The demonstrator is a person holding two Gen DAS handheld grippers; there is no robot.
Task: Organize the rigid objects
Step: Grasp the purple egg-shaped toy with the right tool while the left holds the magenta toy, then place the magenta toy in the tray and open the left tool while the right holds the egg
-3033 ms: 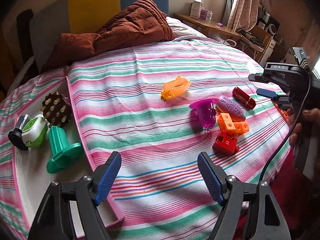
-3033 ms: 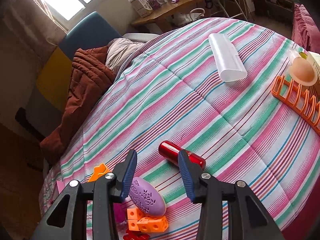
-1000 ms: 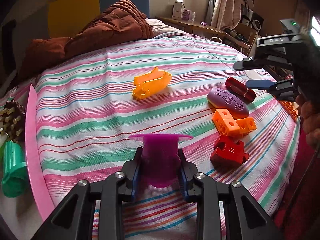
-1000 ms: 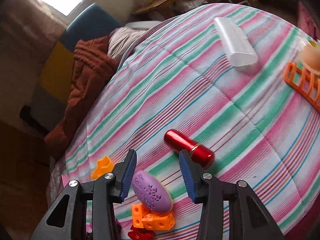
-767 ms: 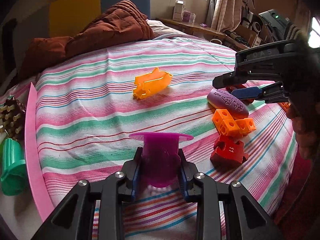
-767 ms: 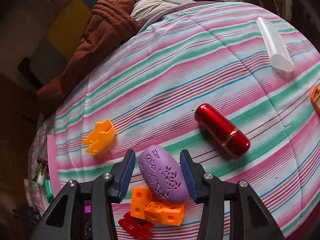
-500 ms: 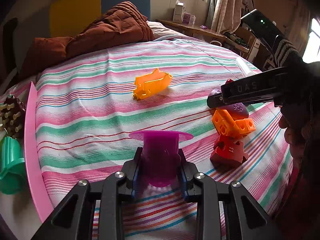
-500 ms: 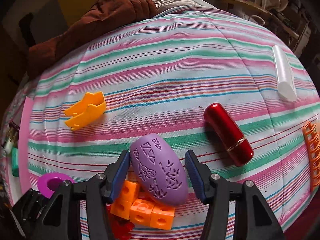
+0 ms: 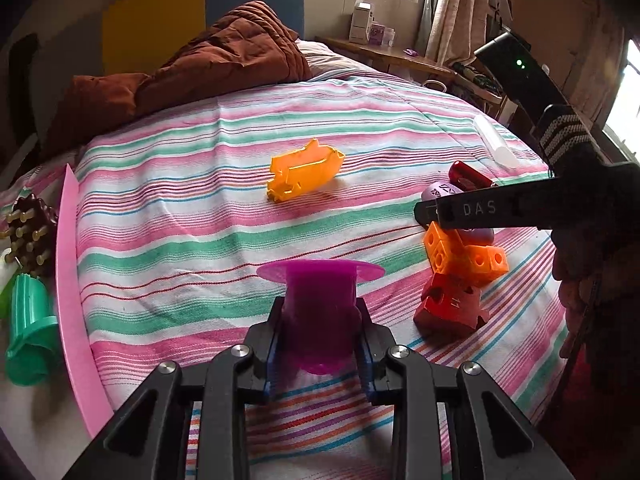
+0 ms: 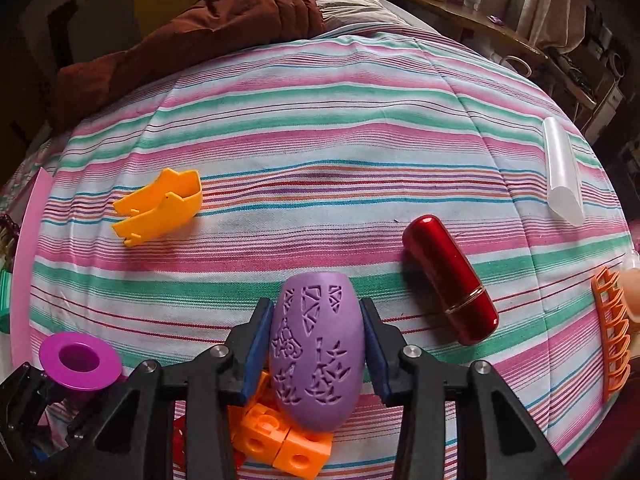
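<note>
Over striped cloth, left gripper (image 9: 320, 344) clamps flanged magenta cup (image 9: 320, 304); right gripper (image 10: 316, 348) pinches carved lilac ovoid (image 10: 316, 356).

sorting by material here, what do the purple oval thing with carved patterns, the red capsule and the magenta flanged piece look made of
Purple oval piece with carved patterns: apparently matte plastic or rubber; no glints, cut-in motifs.
Red capsule-shaped case: glossy, metallic-looking, possibly lacquered metal or plastic; bright highlights, thin gold band.
Magenta flanged cup: slightly translucent plastic, probably; light glows through its lower edge.
</note>
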